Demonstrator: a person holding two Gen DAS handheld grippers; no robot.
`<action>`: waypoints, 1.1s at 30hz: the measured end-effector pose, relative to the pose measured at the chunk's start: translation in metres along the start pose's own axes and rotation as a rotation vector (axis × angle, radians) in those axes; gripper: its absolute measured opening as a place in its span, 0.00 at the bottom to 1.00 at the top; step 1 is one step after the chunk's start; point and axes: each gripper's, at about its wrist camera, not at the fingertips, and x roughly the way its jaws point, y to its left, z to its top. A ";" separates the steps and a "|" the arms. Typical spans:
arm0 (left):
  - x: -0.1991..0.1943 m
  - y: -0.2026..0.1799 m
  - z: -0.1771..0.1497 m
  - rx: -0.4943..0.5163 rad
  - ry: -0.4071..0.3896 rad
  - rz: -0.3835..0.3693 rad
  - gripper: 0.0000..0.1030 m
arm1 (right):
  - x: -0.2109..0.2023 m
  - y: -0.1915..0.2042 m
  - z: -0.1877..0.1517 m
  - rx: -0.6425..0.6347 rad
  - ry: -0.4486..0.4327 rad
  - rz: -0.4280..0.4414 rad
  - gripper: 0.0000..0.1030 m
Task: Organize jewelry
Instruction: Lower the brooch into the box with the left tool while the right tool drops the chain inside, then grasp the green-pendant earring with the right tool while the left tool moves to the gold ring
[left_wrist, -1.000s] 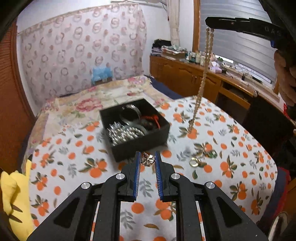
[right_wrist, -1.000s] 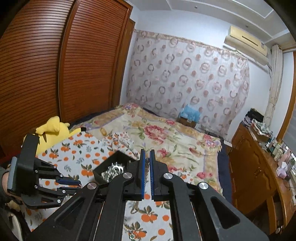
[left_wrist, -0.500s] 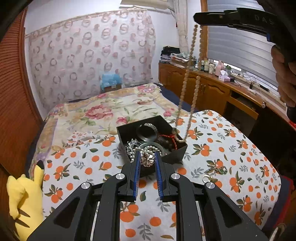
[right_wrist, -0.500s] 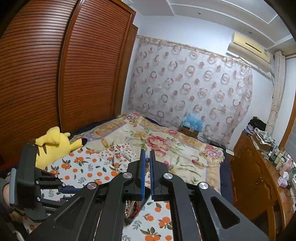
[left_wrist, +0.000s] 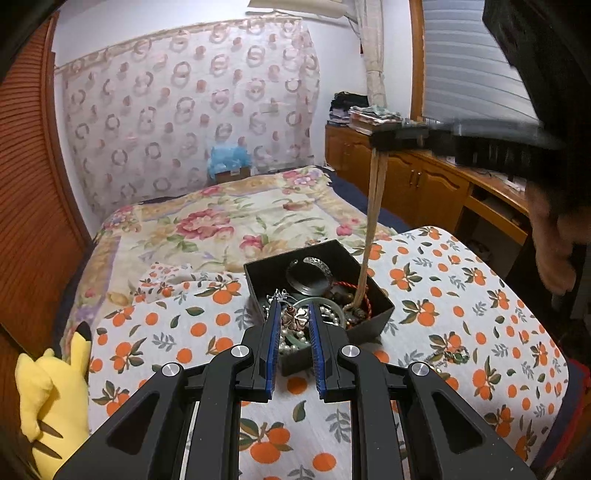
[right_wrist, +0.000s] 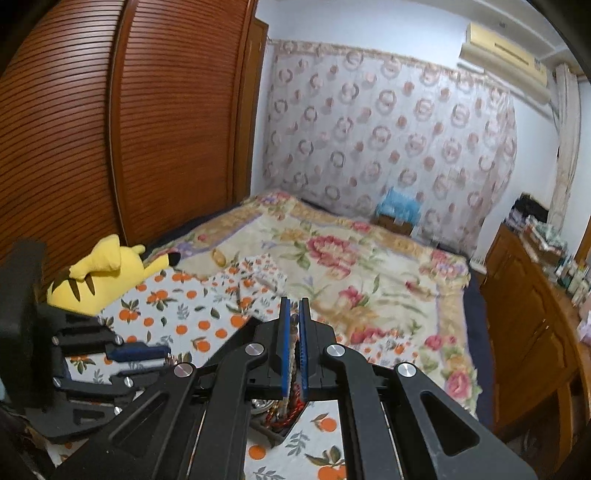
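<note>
A: Left gripper (left_wrist: 292, 322), nearest first?
B: Jaws pinch a small flower brooch (left_wrist: 294, 318) right at the tips. Blue pads sit on either side of it. The tips hang over the near edge of the black box (left_wrist: 373, 320).

A: Box contents?
B: A pearl string (left_wrist: 295, 341) and a green bangle (left_wrist: 320, 304) sit just behind the brooch. Past those, a red cord (left_wrist: 364, 295), then a dark ring and a silver bangle (left_wrist: 314, 263) at the far side. All inside the walls.

A: Right gripper (right_wrist: 294, 341)?
B: Jaws are pressed almost together on a bead necklace (left_wrist: 373, 218). In the right wrist view the beads run down the narrow gap between the pads. In the left wrist view the gripper is up high at right, with the strand hanging straight down, blurred. Its lower end is inside the box, at the right side by the red cord.

A: Anything still out on the cloth?
B: Yes. A small jewelry piece (left_wrist: 448, 356) lies on the orange-print tablecloth (left_wrist: 461, 295), right of the box and apart from it. Too small to identify.

A: Surroundings?
B: Yellow plush toy (left_wrist: 50, 398) at the left edge of the cloth. Floral bedspread (left_wrist: 229, 221) beyond the box. Patterned curtain (left_wrist: 184, 107) behind that. Wooden cabinets (left_wrist: 424, 184) far right.
</note>
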 end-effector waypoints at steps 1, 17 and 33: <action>0.002 0.001 0.001 -0.002 0.002 0.003 0.14 | 0.005 0.000 -0.003 0.008 0.009 0.006 0.05; 0.021 0.011 0.022 -0.012 0.006 0.039 0.14 | 0.051 0.005 -0.062 0.071 0.120 0.096 0.06; 0.068 0.015 0.044 -0.020 0.048 0.066 0.14 | 0.035 -0.021 -0.080 0.104 0.100 0.088 0.08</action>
